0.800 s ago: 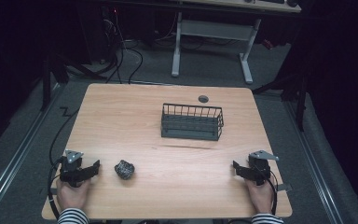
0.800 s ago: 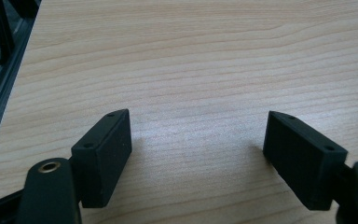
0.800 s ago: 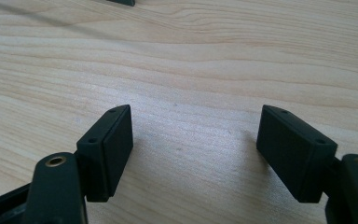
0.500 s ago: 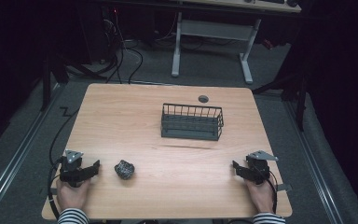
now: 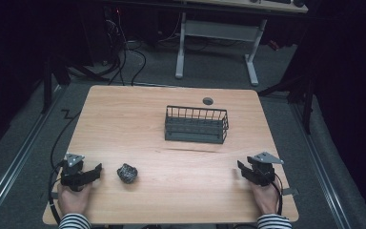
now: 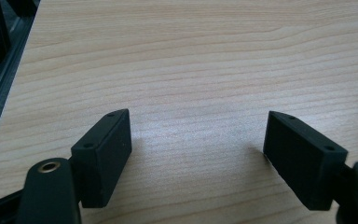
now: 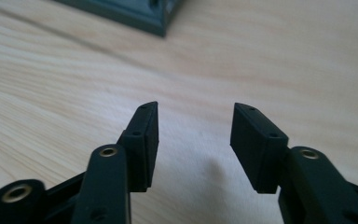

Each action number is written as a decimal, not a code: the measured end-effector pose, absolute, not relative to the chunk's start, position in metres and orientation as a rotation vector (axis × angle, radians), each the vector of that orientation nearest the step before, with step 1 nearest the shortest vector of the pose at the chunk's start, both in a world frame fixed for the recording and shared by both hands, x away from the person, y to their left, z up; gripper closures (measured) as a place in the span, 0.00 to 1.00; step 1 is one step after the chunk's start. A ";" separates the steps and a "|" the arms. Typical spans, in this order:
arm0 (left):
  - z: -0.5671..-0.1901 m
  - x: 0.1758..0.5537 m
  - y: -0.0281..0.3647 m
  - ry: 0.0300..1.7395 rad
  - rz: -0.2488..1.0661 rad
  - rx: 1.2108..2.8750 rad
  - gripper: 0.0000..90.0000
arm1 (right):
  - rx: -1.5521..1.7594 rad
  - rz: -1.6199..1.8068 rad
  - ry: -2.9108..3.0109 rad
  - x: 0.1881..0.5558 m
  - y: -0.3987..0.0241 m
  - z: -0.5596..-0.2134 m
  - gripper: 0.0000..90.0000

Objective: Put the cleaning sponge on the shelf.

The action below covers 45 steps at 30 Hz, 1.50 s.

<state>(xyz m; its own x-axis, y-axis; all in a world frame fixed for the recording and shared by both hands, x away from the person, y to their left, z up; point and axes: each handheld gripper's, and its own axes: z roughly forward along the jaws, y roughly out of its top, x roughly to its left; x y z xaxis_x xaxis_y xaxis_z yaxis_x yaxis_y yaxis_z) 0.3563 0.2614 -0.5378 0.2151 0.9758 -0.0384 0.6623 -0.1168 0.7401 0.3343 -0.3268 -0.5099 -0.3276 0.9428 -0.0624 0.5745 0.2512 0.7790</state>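
High view: left gripper (image 5: 96,170) near table (image 5: 124,124) front-left corner, dark crumpled lump (image 5: 127,173) just beside its tips. Wire basket (image 5: 196,124) well ahead of right gripper (image 5: 241,168).
Left gripper view: jaws wide apart, bare wood between.
Right gripper view: jaws apart, nothing held; basket corner (image 7: 135,14) ahead-left.

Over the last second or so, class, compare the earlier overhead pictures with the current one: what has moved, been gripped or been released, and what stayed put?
Nothing visibly changed. The left tool and right tool rest open near the front edge of the table, each holding nothing. The small dark crumpled object lies beside the left tool, and the wire basket sits farther back.
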 end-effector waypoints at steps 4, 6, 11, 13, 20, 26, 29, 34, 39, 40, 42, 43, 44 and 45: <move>-0.538 0.356 0.262 1.517 0.624 1.848 0.27 | 1.382 1.033 1.975 0.350 -0.322 -0.486 0.61; -0.538 0.356 0.262 1.517 0.621 1.846 0.27 | 1.383 1.047 1.977 0.354 -0.322 -0.482 0.61; -0.538 0.356 0.263 1.517 0.615 1.840 0.27 | 1.387 1.041 1.977 0.376 -0.319 -0.464 0.62; -0.538 0.356 0.263 1.517 0.615 1.839 0.27 | 1.351 1.018 1.980 0.385 -0.314 -0.453 0.63; -0.538 0.356 0.264 1.517 0.612 1.834 0.27 | 1.353 1.031 1.984 0.410 -0.308 -0.431 0.64; -0.538 0.357 0.265 1.515 0.594 1.822 0.26 | 1.380 1.041 2.005 0.432 -0.299 -0.428 0.64; -0.538 0.357 0.265 1.515 0.596 1.821 0.26 | 1.399 1.021 2.015 0.440 -0.294 -0.429 0.64; -0.538 0.357 0.265 1.515 0.596 1.822 0.26 | 1.452 0.991 2.013 0.456 -0.292 -0.437 0.64; -0.538 0.357 0.265 1.515 0.597 1.823 0.26 | 1.474 0.958 2.027 0.463 -0.293 -0.442 0.66; -0.538 0.357 0.265 1.515 0.597 1.824 0.26 | 1.475 0.960 2.031 0.463 -0.293 -0.443 0.66; -0.538 0.357 0.265 1.516 0.598 1.824 0.26 | 1.459 0.934 2.051 0.461 -0.289 -0.443 0.68; -0.538 0.357 0.265 1.516 0.598 1.824 0.26 | 1.459 0.934 2.051 0.461 -0.289 -0.443 0.68; -0.538 0.357 0.265 1.515 0.600 1.827 0.26 | 1.449 0.931 2.056 0.460 -0.289 -0.443 0.68; -0.538 0.357 0.264 1.514 0.602 1.831 0.26 | 1.447 0.931 2.060 0.459 -0.288 -0.442 0.68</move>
<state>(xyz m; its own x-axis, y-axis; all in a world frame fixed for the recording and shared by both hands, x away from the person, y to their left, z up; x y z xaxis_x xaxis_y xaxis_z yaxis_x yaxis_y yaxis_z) 0.3568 0.2643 -0.5377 0.2175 0.9736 -0.0688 0.6607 -0.0950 0.7446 0.4589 -0.2884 -0.4424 -0.3454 0.9383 0.0156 0.6318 0.2202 0.7432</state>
